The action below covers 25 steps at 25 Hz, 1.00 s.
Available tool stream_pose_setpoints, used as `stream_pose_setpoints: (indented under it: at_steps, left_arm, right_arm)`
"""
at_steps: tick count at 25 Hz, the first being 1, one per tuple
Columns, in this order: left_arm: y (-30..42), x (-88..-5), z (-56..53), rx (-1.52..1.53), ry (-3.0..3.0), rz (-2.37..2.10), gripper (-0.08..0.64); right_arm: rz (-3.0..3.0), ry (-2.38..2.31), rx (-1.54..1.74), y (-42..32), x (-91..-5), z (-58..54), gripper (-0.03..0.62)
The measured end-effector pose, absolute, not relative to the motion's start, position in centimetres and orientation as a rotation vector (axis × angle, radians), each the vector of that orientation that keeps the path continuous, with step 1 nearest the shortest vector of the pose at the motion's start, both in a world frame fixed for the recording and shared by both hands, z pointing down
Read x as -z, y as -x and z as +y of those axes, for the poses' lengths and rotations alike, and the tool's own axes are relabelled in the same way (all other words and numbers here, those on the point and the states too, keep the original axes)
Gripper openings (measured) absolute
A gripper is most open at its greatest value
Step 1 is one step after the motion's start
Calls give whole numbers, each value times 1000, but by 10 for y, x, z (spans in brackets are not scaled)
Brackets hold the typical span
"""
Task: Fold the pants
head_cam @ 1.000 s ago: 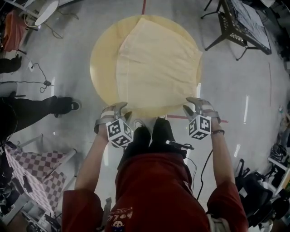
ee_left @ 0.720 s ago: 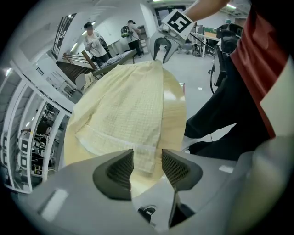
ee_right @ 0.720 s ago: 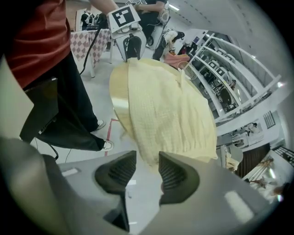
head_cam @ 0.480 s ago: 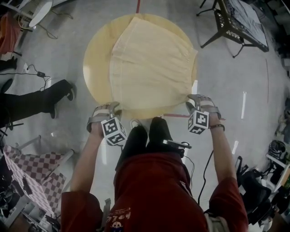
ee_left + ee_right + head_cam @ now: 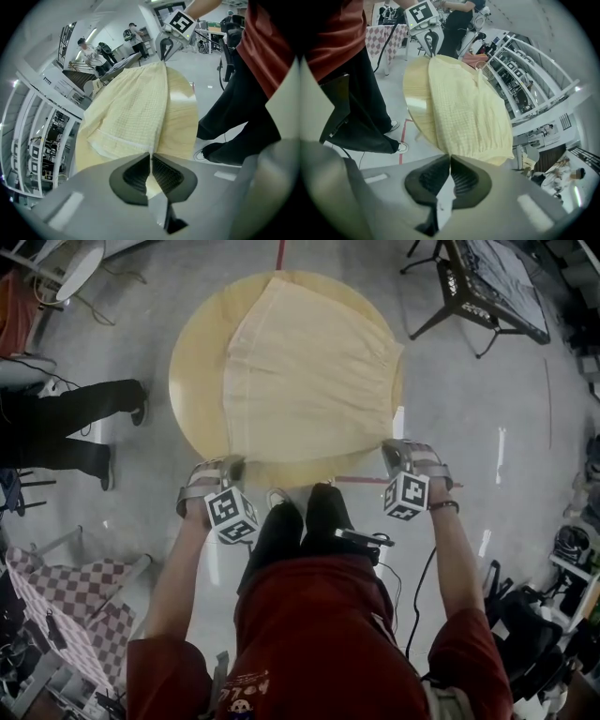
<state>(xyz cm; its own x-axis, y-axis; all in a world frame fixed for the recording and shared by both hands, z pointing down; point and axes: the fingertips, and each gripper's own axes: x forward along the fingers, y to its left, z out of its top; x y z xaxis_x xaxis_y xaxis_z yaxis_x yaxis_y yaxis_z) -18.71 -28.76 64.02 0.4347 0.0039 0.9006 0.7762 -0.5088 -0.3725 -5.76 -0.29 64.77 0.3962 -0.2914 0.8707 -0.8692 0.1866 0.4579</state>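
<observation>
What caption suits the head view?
Left hand-held gripper closing, right hand-held gripper shut, on pants corners at table edge.

— How are the pale yellow cloth pants point(image 5: 309, 371) looking?
— I'm seeing them matt, with a fine waffle weave.
— And beneath?
— The round pale wooden table top point(image 5: 192, 381) is shining smooth; the grey floor point(image 5: 487, 409) is gleaming, glossy.

Bright, even indoor light leaves glare streaks on the floor point(image 5: 498, 442), and fisheye edges bend, darken, perhaps blur.
</observation>
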Motion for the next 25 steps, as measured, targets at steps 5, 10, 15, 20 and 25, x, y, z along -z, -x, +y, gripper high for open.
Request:
stream_pose_setpoints:
  at_steps: [5,10,15,20,25]
  left_arm:
    - [188,-627,-287,1124,1869,-651,23]
    - [195,-610,-292,1076,1891,-641,21]
    - [199,-587,-306,1012,1904,-630,21]
    - [176,-560,-318,934,1913,-607,21]
    - [131,-529,-329,883,1930,-571,21]
  right_arm:
    - [-1119,-1398,-549,60,-630,-4,6]
    - [-1114,-1399,-562,79,-617,-6,6]
    - [-1079,-1448,-568,96,-600,-15,6]
    - [-1028,-1529,-578,90,-576,-21,6]
    - [-1007,-1589,-593,66,-556,-26,6]
